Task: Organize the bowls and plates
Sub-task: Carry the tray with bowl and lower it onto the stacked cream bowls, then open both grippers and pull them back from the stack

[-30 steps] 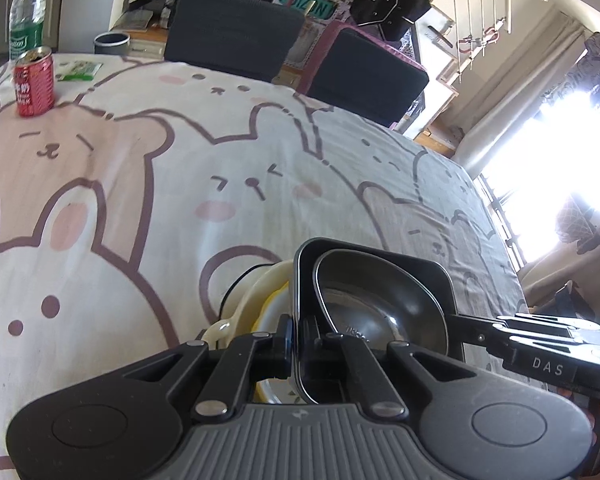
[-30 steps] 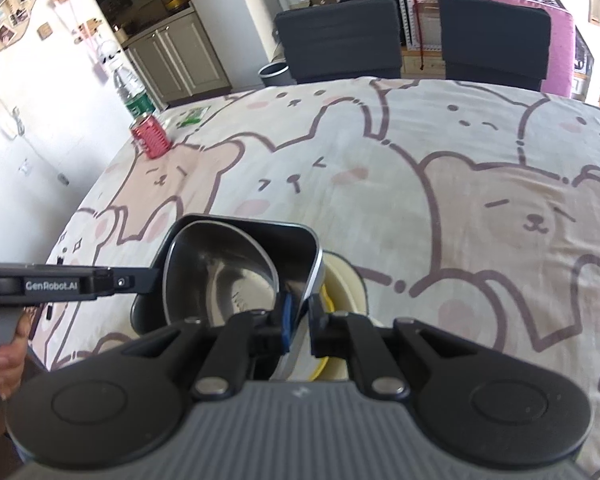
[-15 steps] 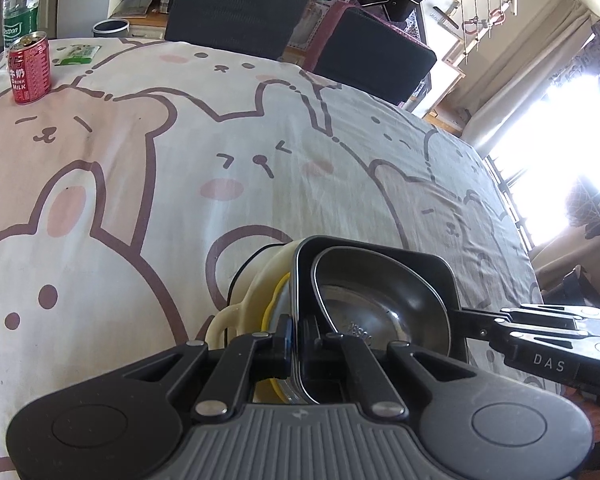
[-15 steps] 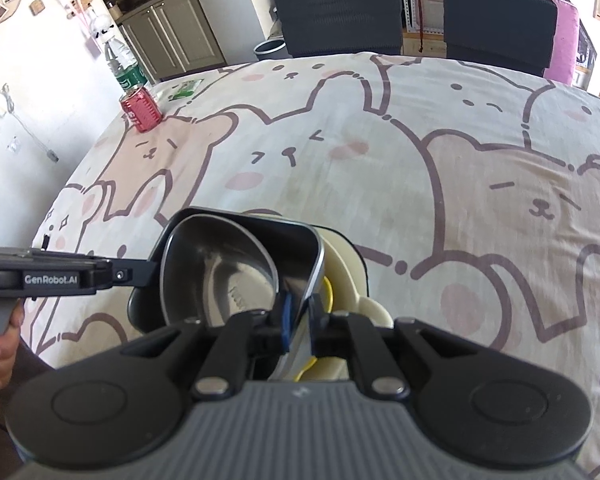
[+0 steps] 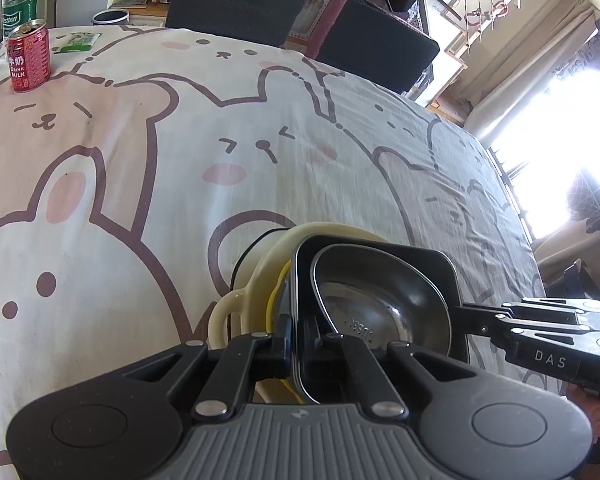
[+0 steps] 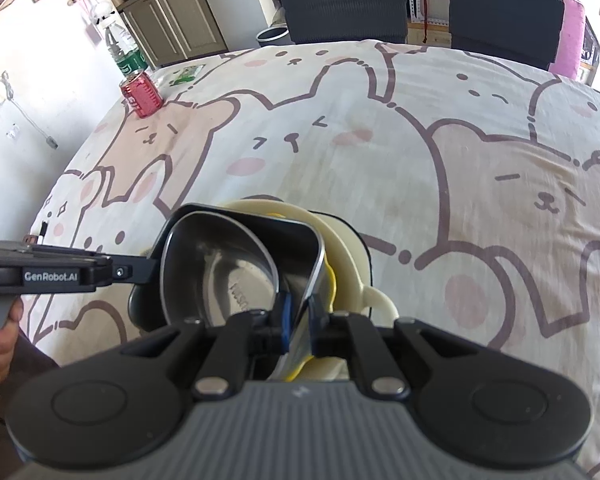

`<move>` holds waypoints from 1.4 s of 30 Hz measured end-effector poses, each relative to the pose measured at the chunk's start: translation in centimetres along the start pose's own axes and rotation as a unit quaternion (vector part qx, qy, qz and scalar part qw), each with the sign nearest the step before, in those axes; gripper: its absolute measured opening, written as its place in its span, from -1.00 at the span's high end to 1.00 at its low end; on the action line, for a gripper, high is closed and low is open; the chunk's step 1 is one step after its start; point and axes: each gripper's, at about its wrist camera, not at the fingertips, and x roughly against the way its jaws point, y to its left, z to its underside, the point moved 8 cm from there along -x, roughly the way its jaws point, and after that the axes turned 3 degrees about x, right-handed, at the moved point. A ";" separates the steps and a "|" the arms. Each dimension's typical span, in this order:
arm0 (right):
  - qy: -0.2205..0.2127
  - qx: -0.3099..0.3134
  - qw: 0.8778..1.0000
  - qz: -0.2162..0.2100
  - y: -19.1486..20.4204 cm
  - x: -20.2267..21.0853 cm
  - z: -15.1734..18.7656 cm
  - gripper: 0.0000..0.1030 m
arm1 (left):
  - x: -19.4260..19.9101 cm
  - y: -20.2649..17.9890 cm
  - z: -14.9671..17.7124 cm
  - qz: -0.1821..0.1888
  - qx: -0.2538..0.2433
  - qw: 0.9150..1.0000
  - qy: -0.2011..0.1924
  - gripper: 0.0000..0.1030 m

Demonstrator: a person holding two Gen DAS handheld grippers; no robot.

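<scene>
Big cartoon-bear cloth [image 5: 148, 152] spread right across the surface, and near its close edge sits the whole stack of dishes. Two dark chairs [image 6: 342, 2] stand at the far side.

At the bottom of the stack there's a cream pot [image 5: 256, 276] with a loop handle [image 5: 220, 316] on its side, and a yellow rim shows just inside it. Nested in that, tilted up on one edge, is a black square dish [image 5: 416, 256] with rounded corners. And inside the black dish, a shiny steel bowl [image 5: 380, 292], tilted along with it, nothing in it but some stamped lettering on the bottom.

Left gripper [image 5: 298, 334] is clamped on the near rim of the black square dish, one finger outside the wall, one inside. Over on the other side, the right gripper [image 6: 298, 322] is pinched tight on the opposite rim of that same dish, blue pad [image 6: 286, 312] pressing the inner face. So both grippers have hold of it, one from each side, each showing in the other's camera.

Far corner of the surface: a red drink can [image 5: 28, 58], upright, a water bottle [image 6: 124, 54] just behind it and a small green packet [image 6: 186, 74] lying flat nearby.
</scene>
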 end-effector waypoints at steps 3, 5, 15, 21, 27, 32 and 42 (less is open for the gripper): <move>0.004 0.001 1.000 0.002 0.0 -0.2 0.1 0.79 | -0.1 0.0 0.2 0.001 -0.001 1.000 0.002 0.90; 0.005 0.002 1.000 0.004 0.0 -0.3 0.2 0.79 | -0.1 0.1 0.2 0.001 -0.002 1.000 0.003 0.90; 0.008 0.002 1.000 0.002 -0.1 -0.3 0.2 0.79 | -0.1 0.1 0.2 0.003 -0.003 1.000 0.003 0.90; 0.011 0.001 1.000 0.003 -0.1 -0.5 0.2 0.77 | 0.0 0.0 0.2 0.006 -0.001 1.000 0.002 0.88; 0.003 -0.010 1.000 0.000 -0.6 -0.1 0.1 0.70 | 0.3 0.2 0.1 0.005 -0.001 1.000 0.000 0.81; 0.003 -0.004 1.000 0.004 -0.4 0.2 0.2 0.68 | 0.5 0.1 0.1 0.002 -0.005 1.000 0.000 0.70; -0.029 0.001 0.999 0.013 -0.4 2.5 0.0 0.41 | 3.0 -0.6 0.1 -0.004 -0.029 0.999 -0.027 0.13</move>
